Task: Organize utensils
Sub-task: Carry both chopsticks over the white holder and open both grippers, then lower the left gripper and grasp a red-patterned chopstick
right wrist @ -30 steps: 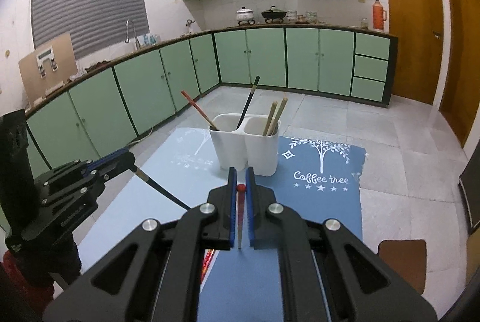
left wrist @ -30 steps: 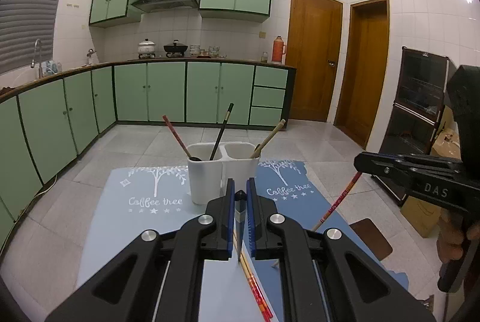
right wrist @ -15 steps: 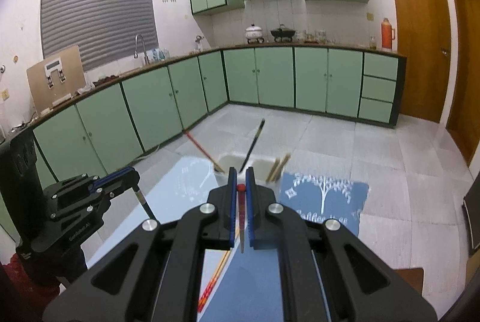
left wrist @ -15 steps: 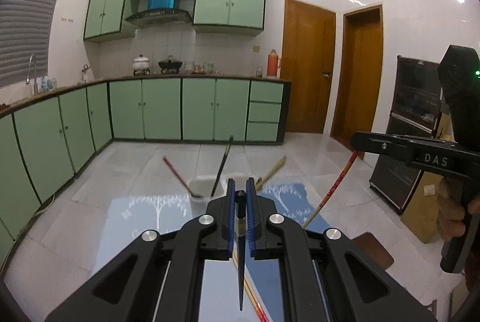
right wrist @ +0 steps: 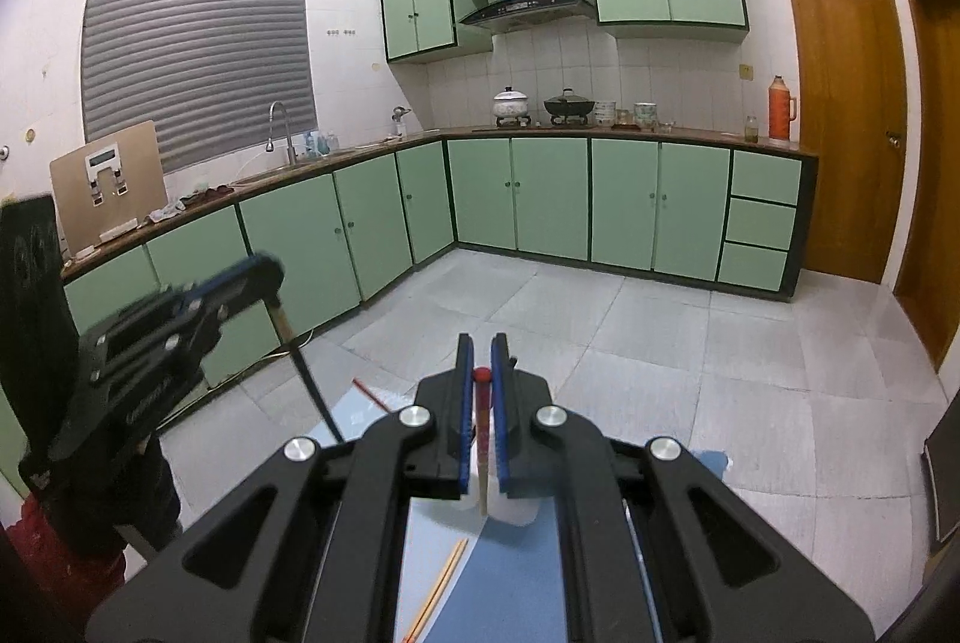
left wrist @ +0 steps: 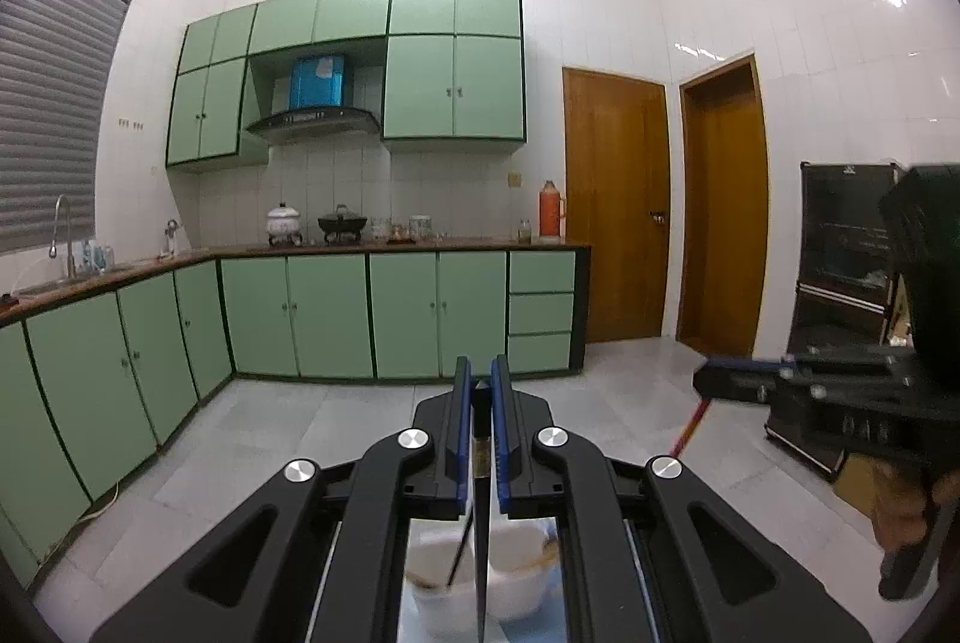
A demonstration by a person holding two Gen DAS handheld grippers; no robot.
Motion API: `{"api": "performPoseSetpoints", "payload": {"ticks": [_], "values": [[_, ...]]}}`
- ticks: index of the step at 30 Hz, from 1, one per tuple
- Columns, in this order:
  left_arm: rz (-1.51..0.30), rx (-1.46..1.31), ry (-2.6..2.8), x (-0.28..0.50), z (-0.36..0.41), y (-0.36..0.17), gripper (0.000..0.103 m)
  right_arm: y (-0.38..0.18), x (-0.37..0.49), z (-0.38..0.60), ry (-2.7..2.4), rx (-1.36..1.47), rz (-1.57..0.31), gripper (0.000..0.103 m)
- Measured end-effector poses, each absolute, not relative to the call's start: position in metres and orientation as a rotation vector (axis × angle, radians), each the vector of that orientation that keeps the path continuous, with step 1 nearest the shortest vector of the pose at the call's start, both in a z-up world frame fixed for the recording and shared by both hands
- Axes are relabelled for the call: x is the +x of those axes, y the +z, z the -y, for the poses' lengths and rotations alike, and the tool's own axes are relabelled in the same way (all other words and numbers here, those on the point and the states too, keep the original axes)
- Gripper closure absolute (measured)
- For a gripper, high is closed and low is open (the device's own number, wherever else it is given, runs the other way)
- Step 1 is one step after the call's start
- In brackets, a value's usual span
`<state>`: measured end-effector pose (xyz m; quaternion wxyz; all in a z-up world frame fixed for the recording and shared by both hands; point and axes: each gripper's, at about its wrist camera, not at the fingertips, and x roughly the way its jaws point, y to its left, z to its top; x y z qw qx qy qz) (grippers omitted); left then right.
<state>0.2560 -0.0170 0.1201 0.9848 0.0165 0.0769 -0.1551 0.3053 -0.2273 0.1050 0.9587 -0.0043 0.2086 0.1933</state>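
Observation:
My left gripper (left wrist: 480,397) is shut on a black chopstick (left wrist: 480,541) that hangs down over the white two-compartment holder (left wrist: 516,592), seen low between the gripper arms. My right gripper (right wrist: 480,379) is shut on a red-tipped chopstick (right wrist: 482,439) that points down, with the holder (right wrist: 510,508) mostly hidden under it. The right gripper also shows in the left wrist view (left wrist: 708,382), the left gripper in the right wrist view (right wrist: 264,277). The holder has several chopsticks in it.
A blue mat (right wrist: 510,583) covers the table, with a loose light chopstick (right wrist: 438,586) on it. Green kitchen cabinets (left wrist: 336,313) and wooden doors (left wrist: 618,205) stand far behind. A black cabinet (left wrist: 840,283) is at the right.
Both grippers have risen and tilted up, each lifting its chopstick, so the holder has dropped to the bottom of both views. The left gripper now hangs over the holder.

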Motion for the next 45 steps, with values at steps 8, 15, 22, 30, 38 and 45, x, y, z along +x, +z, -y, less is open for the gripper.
{"api": "performPoseSetpoints", "payload": {"ticks": [8,15,22,30,38,45], "values": [[-0.137,0.029,-0.282,0.314,0.023,0.109,0.096,0.098,0.358,0.222,0.367,-0.010,-0.430,0.098],[-0.239,-0.017,-0.265,0.361,0.018,0.061,0.097,0.057,0.404,0.221,0.354,0.034,-0.500,0.098],[-0.363,-0.010,-0.273,0.379,0.010,0.024,0.096,0.019,0.424,0.225,0.380,0.083,-0.586,0.094],[-0.373,-0.023,-0.257,0.358,0.001,0.020,0.076,0.009,0.405,0.242,0.342,0.132,-0.571,0.078],[-0.354,-0.038,-0.243,0.299,-0.011,0.019,0.048,-0.001,0.333,0.262,0.275,0.138,-0.478,0.041],[-0.389,-0.031,-0.223,0.244,-0.018,-0.005,0.025,-0.040,0.270,0.265,0.204,0.142,-0.486,0.009]]}}
